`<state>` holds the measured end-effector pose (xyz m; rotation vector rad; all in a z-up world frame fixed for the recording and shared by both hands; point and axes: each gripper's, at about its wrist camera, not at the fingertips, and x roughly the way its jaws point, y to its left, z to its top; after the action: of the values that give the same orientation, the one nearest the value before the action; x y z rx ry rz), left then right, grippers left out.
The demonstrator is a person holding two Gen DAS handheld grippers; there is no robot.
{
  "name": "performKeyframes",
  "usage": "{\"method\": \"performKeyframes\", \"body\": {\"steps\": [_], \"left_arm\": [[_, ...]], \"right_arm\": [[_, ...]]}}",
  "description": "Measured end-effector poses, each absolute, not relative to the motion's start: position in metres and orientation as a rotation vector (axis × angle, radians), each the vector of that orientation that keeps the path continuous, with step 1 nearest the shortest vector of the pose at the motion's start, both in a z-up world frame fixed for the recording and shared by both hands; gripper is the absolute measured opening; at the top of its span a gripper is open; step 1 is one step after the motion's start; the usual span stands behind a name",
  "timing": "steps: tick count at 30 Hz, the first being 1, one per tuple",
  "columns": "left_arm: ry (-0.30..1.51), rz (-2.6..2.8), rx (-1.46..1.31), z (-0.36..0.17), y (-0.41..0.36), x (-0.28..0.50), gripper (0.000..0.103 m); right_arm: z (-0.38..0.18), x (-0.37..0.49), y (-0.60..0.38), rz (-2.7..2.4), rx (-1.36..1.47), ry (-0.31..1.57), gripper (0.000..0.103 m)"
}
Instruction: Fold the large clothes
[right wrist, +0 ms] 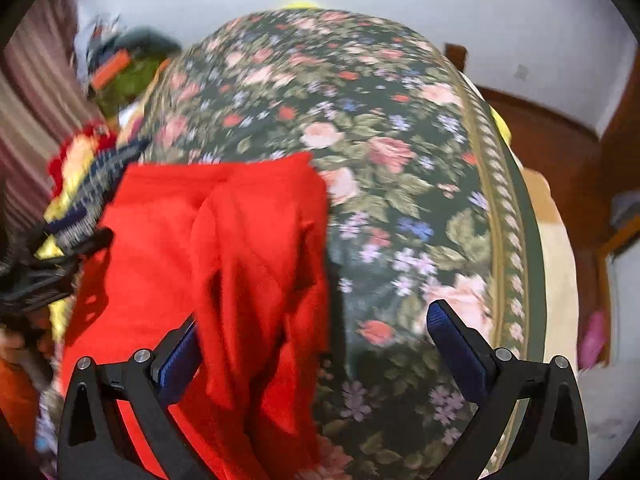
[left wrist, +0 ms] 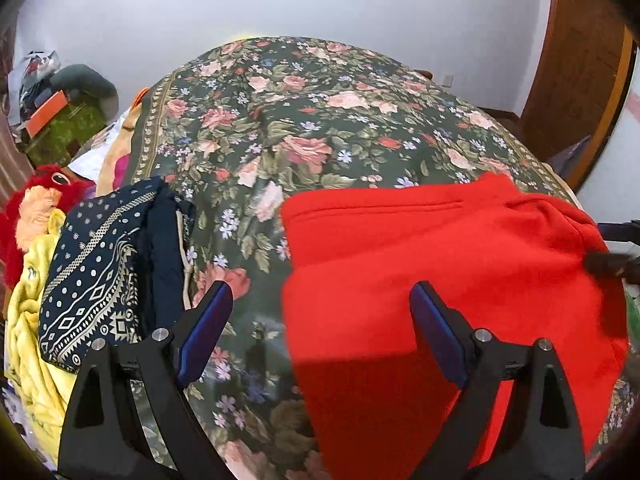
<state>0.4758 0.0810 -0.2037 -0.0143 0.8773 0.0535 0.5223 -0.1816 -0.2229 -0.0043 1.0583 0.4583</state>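
Both blue pads of my left gripper [left wrist: 321, 304] stood wide apart, holding nothing, above the near left edge of the red garment [left wrist: 440, 280] spread on the floral bedspread [left wrist: 280, 120]; a folded navy patterned cloth [left wrist: 100, 264] lay to the left. From the right wrist, my right gripper [right wrist: 312, 330] also gaped open, a raised fold of the red garment [right wrist: 240, 260] draped between its fingers, the left pad [right wrist: 176, 364] touching it.
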Motion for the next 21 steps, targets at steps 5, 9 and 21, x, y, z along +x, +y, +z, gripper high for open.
{"method": "performKeyframes", "body": {"steps": [5,9,21], "left_arm": [[0.85,0.065,0.001,-0.195,0.088,0.464,0.092],[0.817,0.048,0.009,-0.18,0.087,0.448,0.092],[0.989,-0.2,-0.248,-0.208,0.092,0.413,0.092]], "right_arm": [[-0.203,0.504,-0.198,0.469,0.023,1.039,0.103],[-0.197,0.487,-0.194,0.523,0.038,1.039,0.103],[-0.242,0.465,-0.168,0.612,0.078,1.18,0.103]]}}
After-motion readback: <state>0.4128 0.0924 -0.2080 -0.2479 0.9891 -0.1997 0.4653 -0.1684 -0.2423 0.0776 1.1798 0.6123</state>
